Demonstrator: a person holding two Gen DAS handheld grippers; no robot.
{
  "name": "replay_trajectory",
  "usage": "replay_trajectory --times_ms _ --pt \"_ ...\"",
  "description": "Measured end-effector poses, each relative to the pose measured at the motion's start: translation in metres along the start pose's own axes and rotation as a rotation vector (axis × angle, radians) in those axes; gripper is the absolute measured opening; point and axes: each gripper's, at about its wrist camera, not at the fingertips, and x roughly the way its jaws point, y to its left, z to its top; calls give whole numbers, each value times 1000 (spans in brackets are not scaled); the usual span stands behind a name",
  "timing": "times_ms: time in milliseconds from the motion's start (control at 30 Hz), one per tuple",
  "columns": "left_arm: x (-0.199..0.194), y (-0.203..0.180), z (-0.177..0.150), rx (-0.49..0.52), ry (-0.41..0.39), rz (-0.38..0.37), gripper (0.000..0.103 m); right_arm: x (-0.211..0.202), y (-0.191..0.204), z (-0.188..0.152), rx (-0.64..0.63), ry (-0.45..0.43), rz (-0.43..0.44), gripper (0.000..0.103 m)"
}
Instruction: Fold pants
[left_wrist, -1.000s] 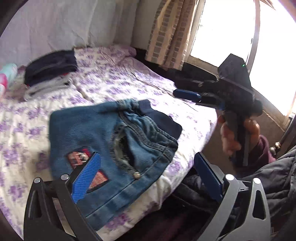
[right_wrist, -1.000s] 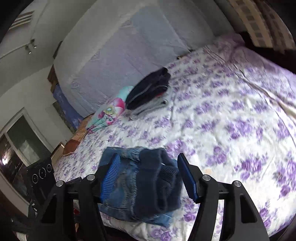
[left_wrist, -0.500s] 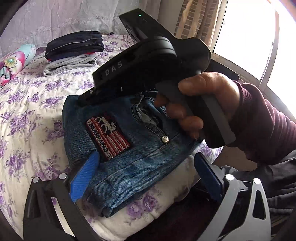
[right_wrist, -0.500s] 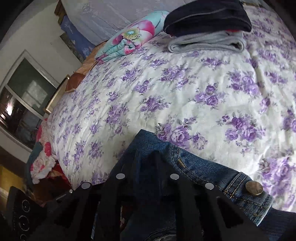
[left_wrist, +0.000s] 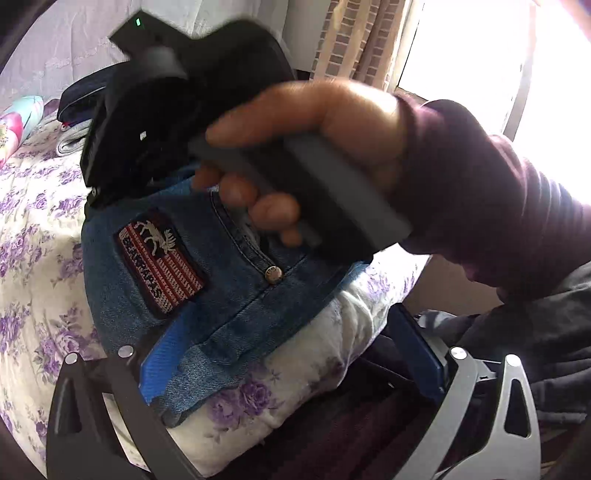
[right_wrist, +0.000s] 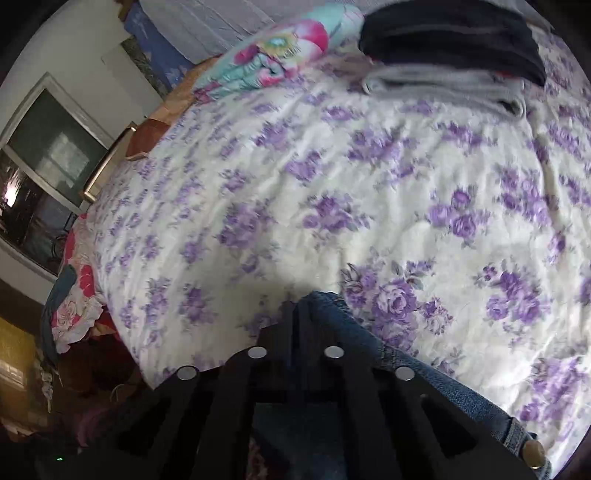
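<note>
My right gripper (right_wrist: 295, 317) jaws are pinched fully together at the folded jeans' (left_wrist: 229, 295) far edge, left gripper (left_wrist: 291, 354) jaws gaping empty; I should press flat, keeping layers aligned on the bed (right_wrist: 332, 184)

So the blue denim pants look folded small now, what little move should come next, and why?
Probably press the folded blue denim pants flat with the shut right gripper, whose fingers lie on the denim's far edge. The left gripper is open around the near corner, and the bundle sits bulky at the edge of the purple-flowered bedspread.
</note>
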Motion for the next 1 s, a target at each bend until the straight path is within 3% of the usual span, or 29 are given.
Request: replay_trajectory --times_ms 100,133,200,267,300,367,467,500,567,633,767,833,900,967,1000 --pt "-2 -6 0 36 8 7 98 -24 1 0 50 -10 69 0" --pt "-5 -9 1 48 8 5 98 -42 4 -3 51 -31 89 6" --pt "-16 -13 4 61 -9 -5 98 -88 11 -16 18 -115 103 6" --pt "-32 -20 6 85 -34 -4 98 -135 12 -37 -28 -198 42 15" --pt "-40 -20 6 99 -56 7 98 -154 9 -50 -41 -234 -4 27" --pt "-51 -19 7 102 -86 7 98 -179 -5 -78 -26 -276 -117 31" --pt "-29 -3 6 29 -11 -25 98 -170 -43 -113 64 -226 -241 31" --pt "-16 7 5 -8 23 -34 98 -159 -58 -122 98 -216 -232 31" --pt "-11 -1 12 31 -10 2 98 -149 -71 -131 121 -264 -215 31" --pt "-9 -13 17 75 15 65 98 -159 -63 -130 131 -290 -217 31" --pt "-29 -11 26 27 -7 45 98 -189 -36 -148 77 -356 -223 33" --pt "-30 -3 24 -4 -22 79 98 -177 -33 -161 57 -299 -228 34" --pt "-13 13 22 -80 37 89 98 -151 -42 -170 40 -262 -248 36" --pt "-5 12 23 -76 20 139 98 -150 -45 -171 45 -316 -226 36" --pt "-5 8 25 -56 24 168 98 -156 -45 -169 77 -323 -186 43"
